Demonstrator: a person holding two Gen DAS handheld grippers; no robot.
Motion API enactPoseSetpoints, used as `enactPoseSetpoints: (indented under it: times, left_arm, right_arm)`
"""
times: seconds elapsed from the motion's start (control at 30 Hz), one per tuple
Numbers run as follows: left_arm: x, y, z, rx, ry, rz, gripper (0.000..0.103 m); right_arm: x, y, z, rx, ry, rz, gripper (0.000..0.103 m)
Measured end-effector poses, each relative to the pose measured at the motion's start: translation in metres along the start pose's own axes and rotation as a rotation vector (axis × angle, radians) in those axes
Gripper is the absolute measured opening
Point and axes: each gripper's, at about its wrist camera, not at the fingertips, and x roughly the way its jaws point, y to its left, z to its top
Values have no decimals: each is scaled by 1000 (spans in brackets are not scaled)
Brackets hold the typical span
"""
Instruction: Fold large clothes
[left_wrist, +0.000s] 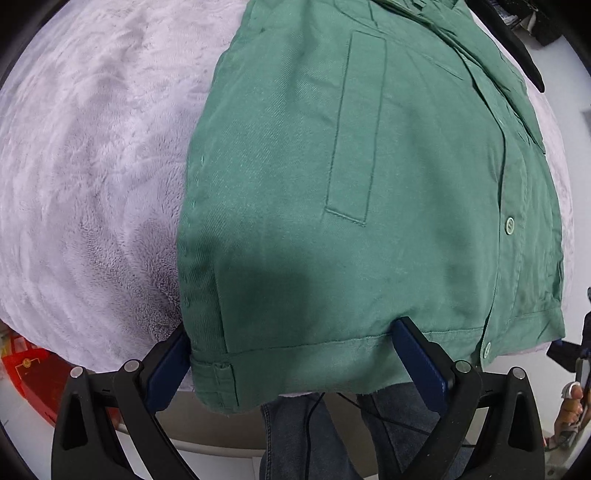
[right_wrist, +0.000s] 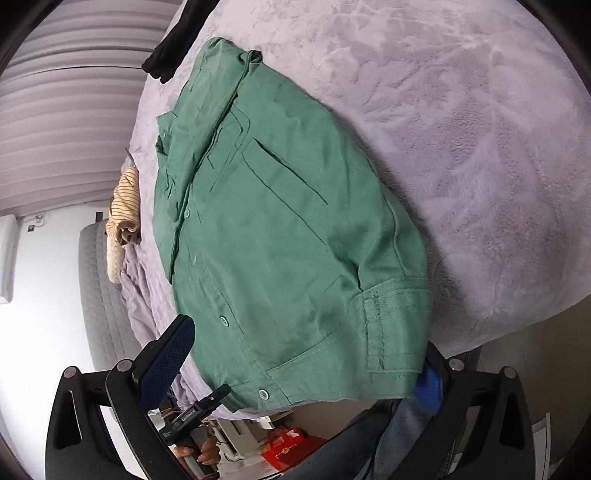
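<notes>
A green button-up shirt (left_wrist: 369, 184) lies folded on a pale lilac fleece blanket (left_wrist: 92, 166), its hem at the near table edge. My left gripper (left_wrist: 291, 343) is open, its blue-padded fingers straddling the hem's left part, one finger at the folded side edge. In the right wrist view the shirt (right_wrist: 288, 240) lies on the blanket (right_wrist: 480, 147). My right gripper (right_wrist: 306, 362) is open and wide, one finger left of the button placket, the other half hidden under the hem corner. Neither jaw pinches the cloth.
A black garment (right_wrist: 173, 48) lies at the far table end. A striped beige cloth (right_wrist: 125, 206) sits at the table's side. A red box (right_wrist: 288, 450) lies on the floor below. The person's jeans (left_wrist: 295, 435) stand at the near edge.
</notes>
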Motion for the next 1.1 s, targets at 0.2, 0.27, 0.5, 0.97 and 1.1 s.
enactPoseSetpoints:
  times: [0.2, 0.27, 0.5, 0.97, 1.1]
  left_arm:
    - [-8, 0, 6, -8, -47, -16, 68]
    - [-16, 6, 7, -12, -61, -71, 37]
    - [-66, 11, 19, -51, -113, -311, 14]
    - [-174, -15, 190, -145, -421, -359, 14]
    - [-171, -20, 253, -179, -480, -315, 14]
  right_arm:
    - [5, -27, -8, 67, 0, -49, 103]
    - [9, -33, -9, 103, 0, -33, 92]
    - [3, -20, 1, 106, 32, 110, 9]
    - [12, 178, 152, -222, 52, 337, 9]
    - [39, 215, 218, -248, 41, 322, 9]
